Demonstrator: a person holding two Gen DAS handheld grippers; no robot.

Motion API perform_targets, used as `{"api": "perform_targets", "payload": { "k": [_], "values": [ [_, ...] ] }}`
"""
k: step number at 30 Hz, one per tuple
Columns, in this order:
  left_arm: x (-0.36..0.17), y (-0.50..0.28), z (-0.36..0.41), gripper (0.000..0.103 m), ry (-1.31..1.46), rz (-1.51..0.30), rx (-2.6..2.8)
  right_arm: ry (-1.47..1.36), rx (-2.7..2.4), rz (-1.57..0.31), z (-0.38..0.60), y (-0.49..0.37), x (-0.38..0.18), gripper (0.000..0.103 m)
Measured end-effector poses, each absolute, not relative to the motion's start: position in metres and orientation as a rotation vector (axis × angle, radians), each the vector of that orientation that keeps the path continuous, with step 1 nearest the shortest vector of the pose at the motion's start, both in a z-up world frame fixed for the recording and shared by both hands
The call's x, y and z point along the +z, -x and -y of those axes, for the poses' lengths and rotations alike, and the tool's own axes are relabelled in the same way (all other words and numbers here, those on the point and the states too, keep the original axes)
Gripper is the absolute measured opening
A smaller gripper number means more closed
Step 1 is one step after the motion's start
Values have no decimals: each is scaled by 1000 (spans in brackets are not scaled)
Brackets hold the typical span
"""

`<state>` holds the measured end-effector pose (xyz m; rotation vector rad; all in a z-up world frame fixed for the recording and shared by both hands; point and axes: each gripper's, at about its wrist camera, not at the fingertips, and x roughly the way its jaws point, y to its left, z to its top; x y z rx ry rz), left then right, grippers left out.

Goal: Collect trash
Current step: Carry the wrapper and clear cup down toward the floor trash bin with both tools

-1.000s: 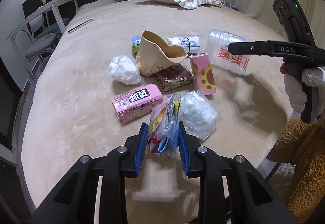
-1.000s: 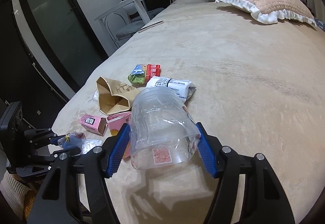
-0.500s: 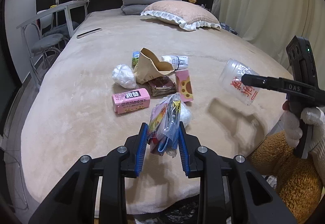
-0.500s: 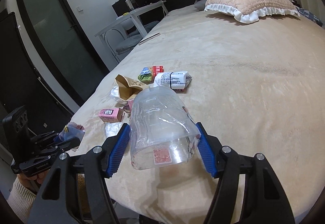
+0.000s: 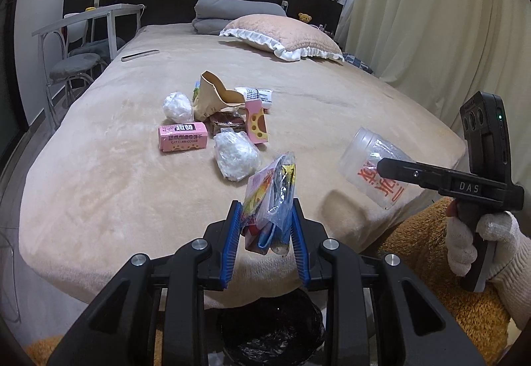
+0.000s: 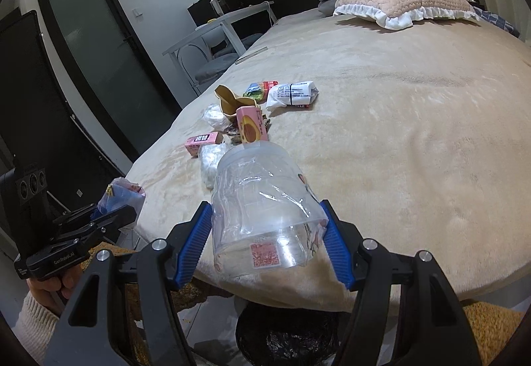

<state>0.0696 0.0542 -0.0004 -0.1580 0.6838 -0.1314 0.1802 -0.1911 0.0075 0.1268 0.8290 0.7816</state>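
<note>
My left gripper (image 5: pixel 265 226) is shut on a crumpled colourful plastic wrapper (image 5: pixel 270 200), held over the foot edge of the bed. My right gripper (image 6: pixel 267 233) is shut on a clear plastic jar (image 6: pixel 262 210) with red lettering; the jar also shows in the left wrist view (image 5: pixel 371 167). A bin lined with a black bag (image 5: pixel 270 329) stands on the floor below both grippers, and shows in the right wrist view (image 6: pixel 288 332). More trash lies on the bed: a pink box (image 5: pixel 183 136), a brown paper bag (image 5: pixel 215 95), white plastic wads (image 5: pixel 236 155), a pink carton (image 5: pixel 256 125).
The beige bed (image 5: pixel 99 173) fills both views, with a frilled pillow (image 5: pixel 282 36) at its head. A white desk and chairs (image 5: pixel 83 44) stand to the left. Curtains (image 5: pixel 431 17) hang on the right. A dark door (image 6: pixel 99 44) is at the room's left.
Both grippers have drawn back from the trash pile towards the foot of the bed, keeping their loads. The black bin has come into view beneath them.
</note>
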Motion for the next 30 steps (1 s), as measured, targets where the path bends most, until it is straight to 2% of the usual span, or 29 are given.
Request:
{"api": "perform_targets", "payload": {
  "k": [18, 30],
  "values": [
    [-16, -31, -22, 28, 170, -707, -145, -119, 762, -813, 215, -117, 0, 65],
    [-44, -41, -10, 28, 213, -839, -193, -129, 786, -913, 206, -111, -20, 65]
  ]
}}
